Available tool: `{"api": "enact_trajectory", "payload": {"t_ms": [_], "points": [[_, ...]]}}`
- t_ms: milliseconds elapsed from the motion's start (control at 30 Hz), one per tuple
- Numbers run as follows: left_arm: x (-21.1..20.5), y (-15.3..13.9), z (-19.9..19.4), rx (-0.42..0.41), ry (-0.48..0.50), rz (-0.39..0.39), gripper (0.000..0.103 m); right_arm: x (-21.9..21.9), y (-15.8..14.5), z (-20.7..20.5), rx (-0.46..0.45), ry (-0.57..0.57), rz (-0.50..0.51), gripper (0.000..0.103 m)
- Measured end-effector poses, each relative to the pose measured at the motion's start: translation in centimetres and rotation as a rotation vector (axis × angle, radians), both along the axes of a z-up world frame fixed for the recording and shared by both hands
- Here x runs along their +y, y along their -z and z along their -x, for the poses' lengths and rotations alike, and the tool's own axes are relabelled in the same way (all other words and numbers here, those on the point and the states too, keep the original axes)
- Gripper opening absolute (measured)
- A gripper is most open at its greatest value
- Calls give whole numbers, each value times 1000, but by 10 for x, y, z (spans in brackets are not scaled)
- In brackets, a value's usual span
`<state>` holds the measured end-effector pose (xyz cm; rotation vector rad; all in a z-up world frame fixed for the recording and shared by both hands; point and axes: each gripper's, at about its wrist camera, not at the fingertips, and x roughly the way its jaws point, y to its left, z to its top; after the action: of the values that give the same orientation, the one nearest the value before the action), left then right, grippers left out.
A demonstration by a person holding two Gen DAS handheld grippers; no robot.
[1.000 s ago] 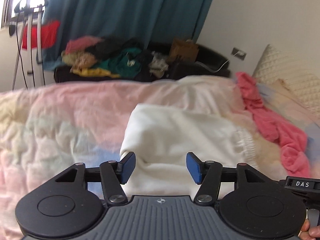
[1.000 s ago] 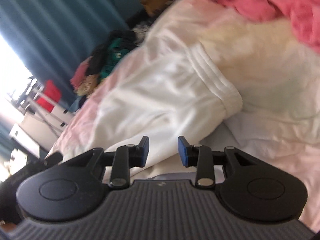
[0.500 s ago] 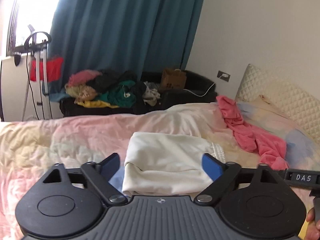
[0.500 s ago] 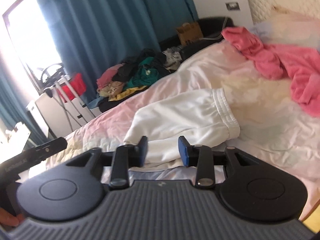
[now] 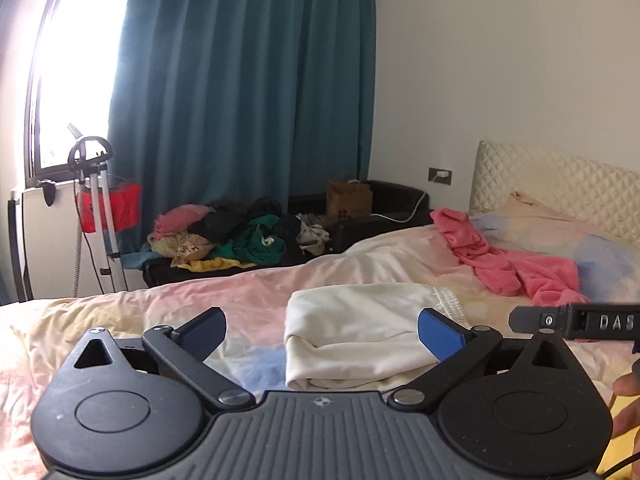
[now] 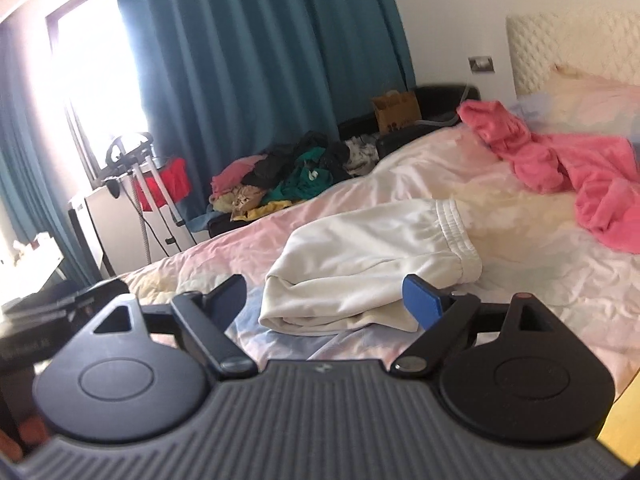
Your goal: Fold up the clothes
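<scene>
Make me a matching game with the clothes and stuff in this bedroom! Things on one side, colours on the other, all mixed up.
Things:
1. folded garment
2. crumpled garment near the pillows
3. curtain
4. paper bag

Colours:
A. teal
B. brown
C. white
D. pink

Pairs: 1-C, 2-D, 3-A, 4-B

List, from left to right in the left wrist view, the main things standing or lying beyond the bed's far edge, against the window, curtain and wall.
Garment steamer stand → red cloth hanging by it → heap of mixed clothes on the dark couch → brown paper bag → wall socket → quilted headboard.
</scene>
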<state>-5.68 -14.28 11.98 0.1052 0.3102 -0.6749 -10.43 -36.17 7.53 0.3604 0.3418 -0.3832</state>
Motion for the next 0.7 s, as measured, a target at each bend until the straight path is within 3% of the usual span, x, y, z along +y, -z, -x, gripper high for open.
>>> {"api": "enact_trajectory", "payload": {"t_ms": [333,700], "points": [[26,24,8,-4,-41,19,103,40,30,10,-46,-19,141,86],[39,43,2,20,-93,41,103,51,56,2,-54,29,194,86]]}}
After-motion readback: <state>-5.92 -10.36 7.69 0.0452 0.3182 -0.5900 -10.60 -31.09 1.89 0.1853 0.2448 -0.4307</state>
